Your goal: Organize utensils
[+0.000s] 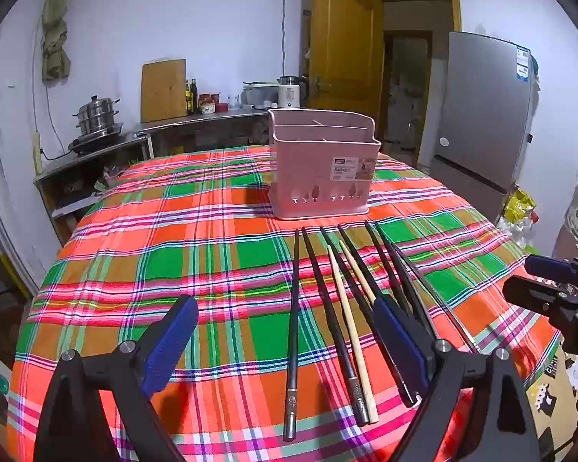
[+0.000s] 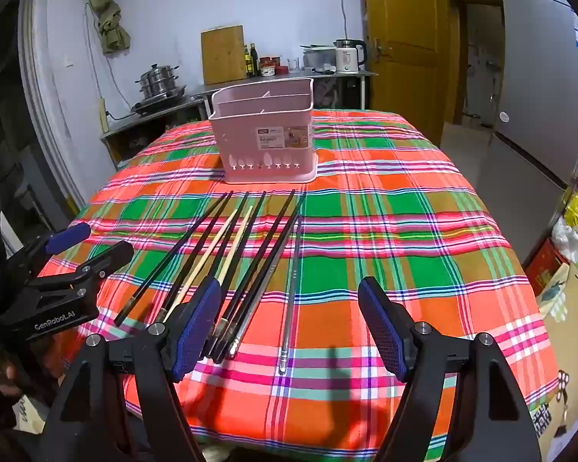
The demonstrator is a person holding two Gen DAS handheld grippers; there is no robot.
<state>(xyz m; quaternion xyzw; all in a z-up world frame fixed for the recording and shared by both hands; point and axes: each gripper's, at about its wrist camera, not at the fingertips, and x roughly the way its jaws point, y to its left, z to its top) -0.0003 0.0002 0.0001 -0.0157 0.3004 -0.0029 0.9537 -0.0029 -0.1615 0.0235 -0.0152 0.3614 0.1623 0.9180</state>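
A pink utensil basket [image 1: 321, 169] [image 2: 266, 134] stands upright on the plaid tablecloth. In front of it several chopsticks lie side by side: black ones [image 1: 294, 323] [image 2: 267, 258], two pale wooden ones [image 1: 350, 323] [image 2: 235, 246] and a silver one [image 2: 292, 288]. My left gripper [image 1: 285, 331] is open and empty, hovering low over the near ends of the chopsticks. My right gripper [image 2: 291, 315] is open and empty, above the silver chopstick and the black pair. Each gripper shows at the edge of the other's view, the right one [image 1: 535, 285] and the left one [image 2: 92, 242].
The plaid-covered table [image 1: 196, 254] [image 2: 404, 238] ends close below both grippers. Behind it are a steel counter [image 1: 135, 138] with pots, bottles and a kettle, a wooden door [image 1: 343, 50] and a grey fridge [image 1: 481, 107] at right.
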